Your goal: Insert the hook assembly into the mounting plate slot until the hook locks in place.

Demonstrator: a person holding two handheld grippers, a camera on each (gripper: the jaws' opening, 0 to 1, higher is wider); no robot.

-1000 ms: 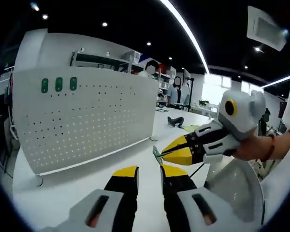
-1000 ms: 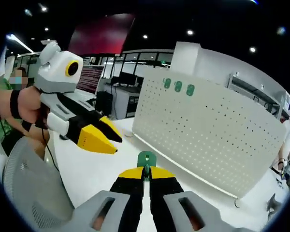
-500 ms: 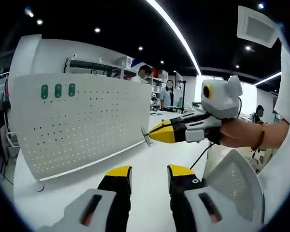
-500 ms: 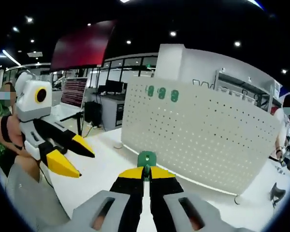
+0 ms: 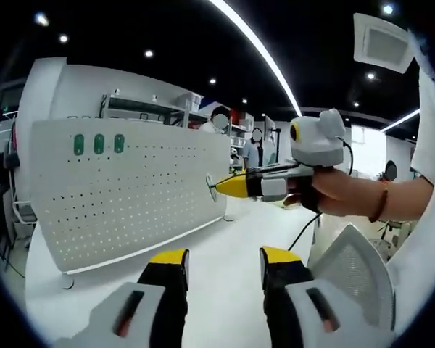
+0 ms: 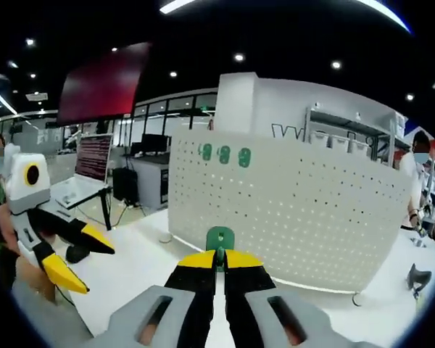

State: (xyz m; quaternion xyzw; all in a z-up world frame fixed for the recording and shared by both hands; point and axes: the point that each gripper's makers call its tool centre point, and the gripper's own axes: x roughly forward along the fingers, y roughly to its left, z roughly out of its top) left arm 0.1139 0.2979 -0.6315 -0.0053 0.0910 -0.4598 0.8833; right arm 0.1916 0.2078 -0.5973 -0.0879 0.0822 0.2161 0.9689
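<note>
While the left claw [image 5: 222, 262] hangs open, the right claw [image 6: 219, 259], pinching the green hook [image 6: 220, 238], has advanced toward the pegboard [image 6: 290, 210] ahead, nearing insertion.

Open-plan office or lab space: dark ceiling with recessed spotlights and a long strip light [image 5: 257, 51], white desk [image 6: 138, 272], monitors [image 6: 96, 156] on further desks, storage shelving [image 5: 141, 105], people standing in the background.

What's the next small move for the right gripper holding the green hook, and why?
Probably carry the right gripper forward toward the white pegboard: it is shut on the green hook, which is not yet touching the panel, while three hooks already hang at the upper left.
</note>
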